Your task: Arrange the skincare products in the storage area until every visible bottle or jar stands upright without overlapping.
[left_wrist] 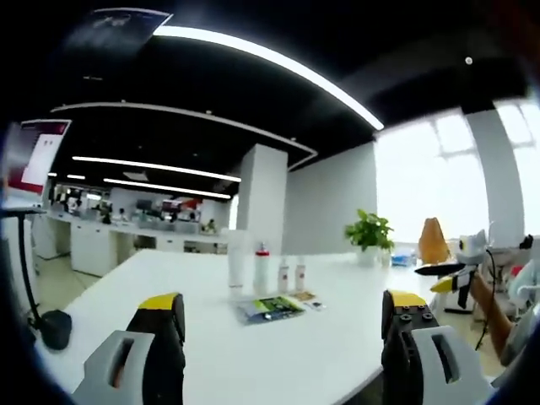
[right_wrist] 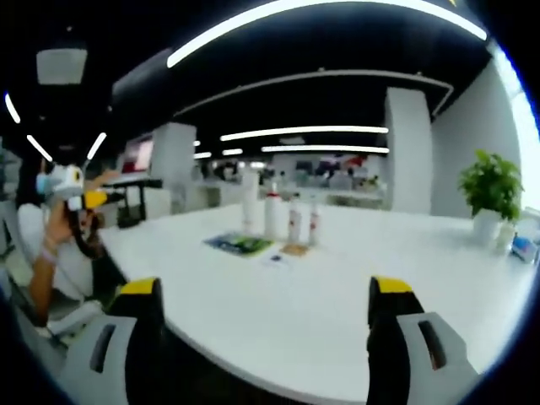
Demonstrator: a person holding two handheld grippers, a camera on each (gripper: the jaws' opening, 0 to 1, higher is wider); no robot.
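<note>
Both tongs, left (left_wrist: pixel 283 325) and right (right_wrist: pixel 263 312), hang released with nothing between the jaws, low in frame over the white table (left_wrist: pixel 253 354). The skincare bottles (left_wrist: pixel 263 270) stand upright in a row mid-frame, far off, with flat sachets (left_wrist: pixel 270 307) lying just in front. A potted plant (right_wrist: pixel 491 190) sits at right.

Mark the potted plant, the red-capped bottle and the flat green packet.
potted plant (right_wrist: pixel 490 187), right gripper view, on the leaves.
red-capped bottle (left_wrist: pixel 262 272), left gripper view, on the white body.
flat green packet (left_wrist: pixel 270 307), left gripper view, on its printed top face.
</note>
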